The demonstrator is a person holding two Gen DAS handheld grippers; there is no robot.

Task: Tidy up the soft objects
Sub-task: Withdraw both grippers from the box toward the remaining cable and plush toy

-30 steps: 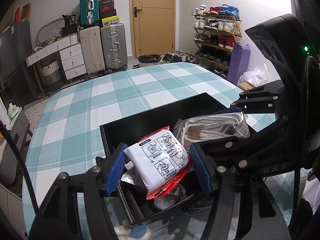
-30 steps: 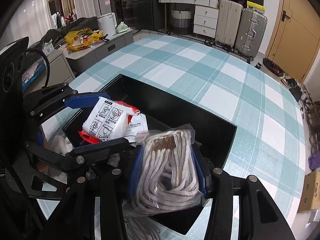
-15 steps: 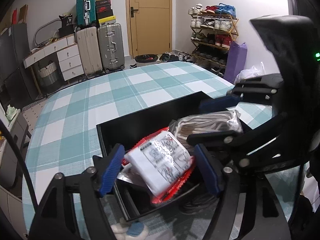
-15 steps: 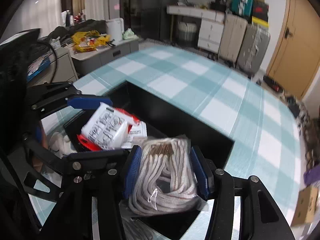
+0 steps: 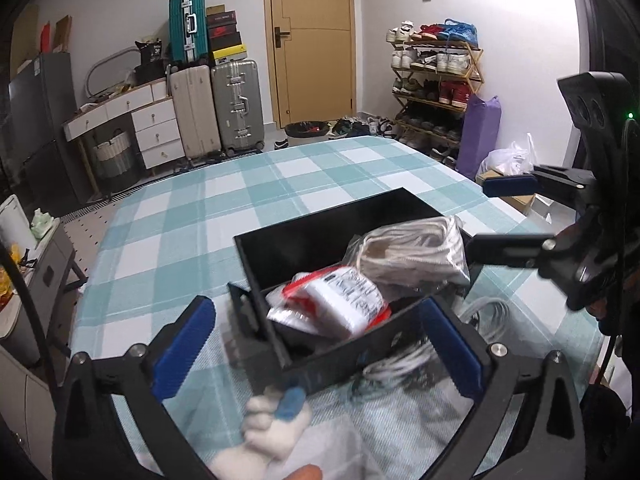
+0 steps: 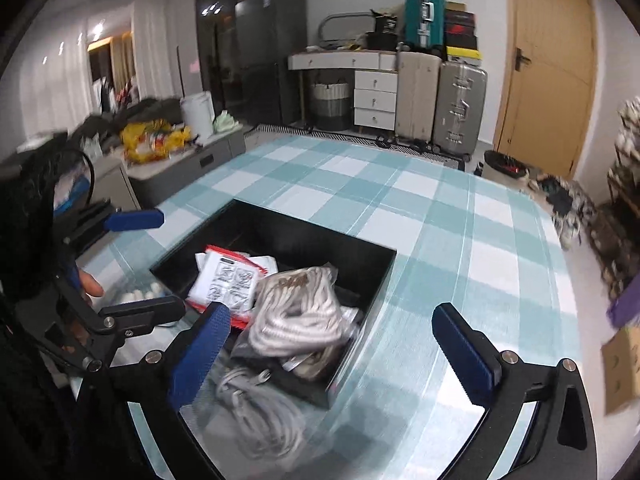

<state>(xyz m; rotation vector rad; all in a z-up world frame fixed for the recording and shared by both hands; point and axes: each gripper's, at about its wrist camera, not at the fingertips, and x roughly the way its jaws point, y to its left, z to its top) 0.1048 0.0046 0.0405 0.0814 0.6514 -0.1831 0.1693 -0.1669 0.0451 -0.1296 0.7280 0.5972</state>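
Cool indoor light was dim overall, the white wall [image 5: 516,40] glared by the shoe rack [image 5: 436,80], motion blur smeared near objects, and fisheye edges curved darkly.

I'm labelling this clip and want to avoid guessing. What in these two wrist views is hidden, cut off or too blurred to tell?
- Black bin floor: hidden in both views under the white-and-red packet and bagged white rope.
- Packet print: motion-blurred in left view, too small in right.
- White soft item: blurred, cut off by left view's bottom edge; identity unclear.
- Grey cord bundle: partly behind right gripper finger; ends unseen.
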